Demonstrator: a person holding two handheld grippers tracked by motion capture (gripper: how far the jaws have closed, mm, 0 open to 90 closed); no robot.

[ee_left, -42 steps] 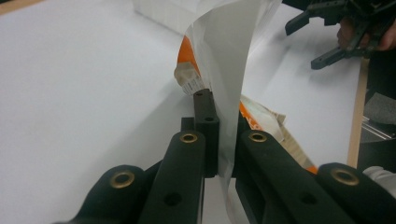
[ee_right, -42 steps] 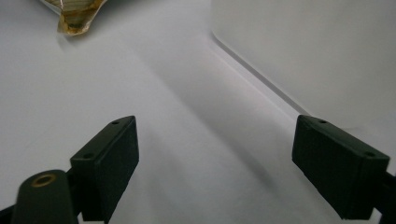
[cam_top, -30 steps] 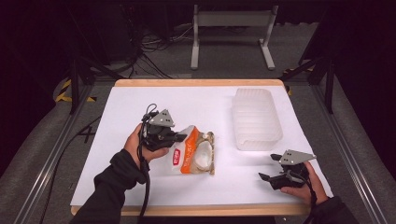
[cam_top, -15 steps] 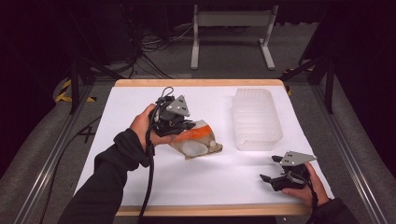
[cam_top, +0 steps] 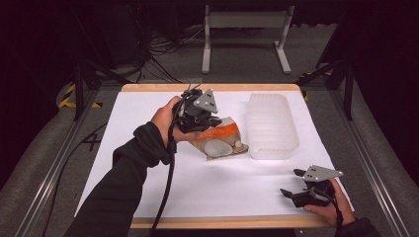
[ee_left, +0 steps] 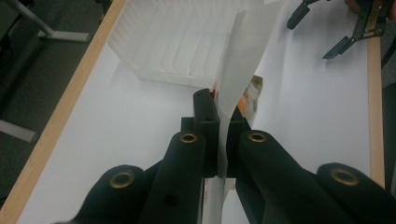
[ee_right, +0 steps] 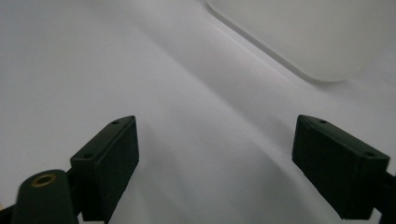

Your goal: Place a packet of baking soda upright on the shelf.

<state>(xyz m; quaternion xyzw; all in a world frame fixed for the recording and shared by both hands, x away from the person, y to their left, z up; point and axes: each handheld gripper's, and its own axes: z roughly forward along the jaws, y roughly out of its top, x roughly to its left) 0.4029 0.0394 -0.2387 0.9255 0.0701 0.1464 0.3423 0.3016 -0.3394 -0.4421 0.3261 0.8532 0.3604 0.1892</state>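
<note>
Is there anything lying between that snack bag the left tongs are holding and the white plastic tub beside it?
Nothing visible does. The left tongs are clamped on the bag, which sits just left of the tub with bare white table cover between them. The right tongs, open, rest near the front edge, well aside.

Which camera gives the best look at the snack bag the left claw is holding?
The high view: the bag shows whole, orange and clear, pinched by the left claw. The left gripper view shows just its edge between shut jaws.
</note>
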